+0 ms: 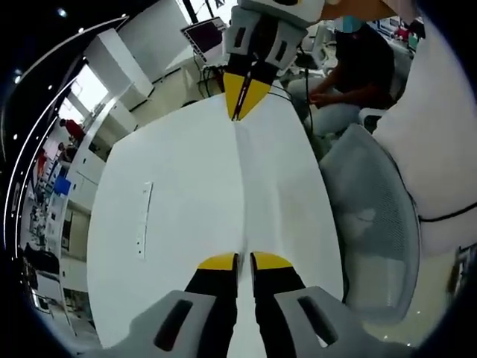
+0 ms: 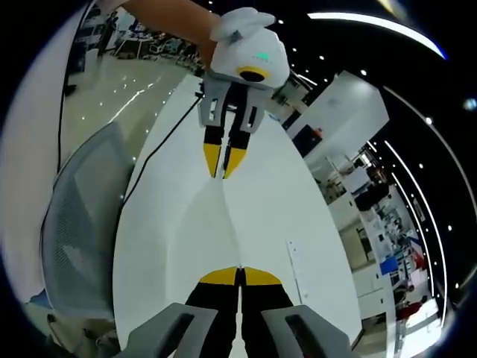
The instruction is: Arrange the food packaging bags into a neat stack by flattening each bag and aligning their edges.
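Note:
A thin pale food packaging bag [image 1: 239, 186] shows edge-on as a straight line over the white table [image 1: 171, 224], stretched between both grippers. At the bottom of the left gripper view, my left gripper [image 1: 244, 261] has its yellow-tipped jaws pinched on the near end. My right gripper [image 1: 240, 104] faces it from the far side, shut to a point on the other end. In the right gripper view the same bag [image 2: 229, 224] runs from my right gripper [image 2: 240, 274] up to my left gripper [image 2: 223, 170], which a white-gloved hand [image 2: 250, 37] holds.
A grey mesh office chair [image 1: 373, 224] stands close to the table's right edge and reappears as the chair [image 2: 78, 224] on the left of the right gripper view. A narrow cable slot [image 1: 144, 216] sits in the tabletop. A seated person [image 1: 350, 74] works beyond the far end.

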A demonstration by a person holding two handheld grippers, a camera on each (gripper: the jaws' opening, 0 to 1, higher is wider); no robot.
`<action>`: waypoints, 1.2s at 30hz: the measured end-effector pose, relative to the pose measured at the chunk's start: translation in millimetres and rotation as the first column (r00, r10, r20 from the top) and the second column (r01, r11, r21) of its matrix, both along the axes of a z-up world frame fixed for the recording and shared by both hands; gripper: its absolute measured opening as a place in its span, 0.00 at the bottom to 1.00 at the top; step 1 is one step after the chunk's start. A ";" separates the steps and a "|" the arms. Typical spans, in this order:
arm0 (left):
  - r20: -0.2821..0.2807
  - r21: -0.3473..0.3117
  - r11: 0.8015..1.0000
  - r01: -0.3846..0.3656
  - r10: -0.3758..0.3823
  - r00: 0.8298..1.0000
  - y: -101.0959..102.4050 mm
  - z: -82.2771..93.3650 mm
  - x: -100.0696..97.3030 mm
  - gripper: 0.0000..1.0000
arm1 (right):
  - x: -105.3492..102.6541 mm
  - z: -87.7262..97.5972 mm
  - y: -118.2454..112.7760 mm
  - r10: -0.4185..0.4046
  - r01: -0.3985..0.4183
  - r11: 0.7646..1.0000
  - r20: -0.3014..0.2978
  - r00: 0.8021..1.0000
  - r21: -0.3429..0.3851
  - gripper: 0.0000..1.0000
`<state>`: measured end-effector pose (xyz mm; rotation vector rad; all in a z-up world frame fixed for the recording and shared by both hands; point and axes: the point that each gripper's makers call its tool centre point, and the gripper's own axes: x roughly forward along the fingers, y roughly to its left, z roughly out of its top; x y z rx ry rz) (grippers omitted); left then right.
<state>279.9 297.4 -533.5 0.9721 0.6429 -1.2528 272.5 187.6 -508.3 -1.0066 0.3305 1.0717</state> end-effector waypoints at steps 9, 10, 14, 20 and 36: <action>-0.024 0.013 1.000 -0.002 0.002 1.000 2.9 -4.2 -2.8 0.00 | 1.0 0.4 0.4 0.001 -0.001 1.000 0.001 1.000 0.000 0.00; -0.024 0.015 1.000 -0.003 0.003 1.000 3.6 -5.1 -1.4 0.00 | 1.1 0.5 0.5 0.001 -0.001 1.000 0.001 1.000 0.000 0.00; -0.035 0.018 1.000 -0.008 0.009 0.999 5.7 -7.8 -1.9 0.00 | 1.0 0.9 1.1 0.000 0.000 1.000 0.000 1.000 0.003 0.00; -0.058 0.022 1.000 -0.020 0.022 0.998 6.4 -11.0 -5.1 0.00 | 0.9 0.5 1.5 0.001 -0.001 1.000 0.000 1.000 0.003 0.00; -0.108 0.024 0.996 -0.080 0.082 0.991 5.6 -13.6 -6.9 0.00 | 3.0 -1.5 -1.3 -0.009 0.009 1.000 -0.002 1.000 0.009 0.00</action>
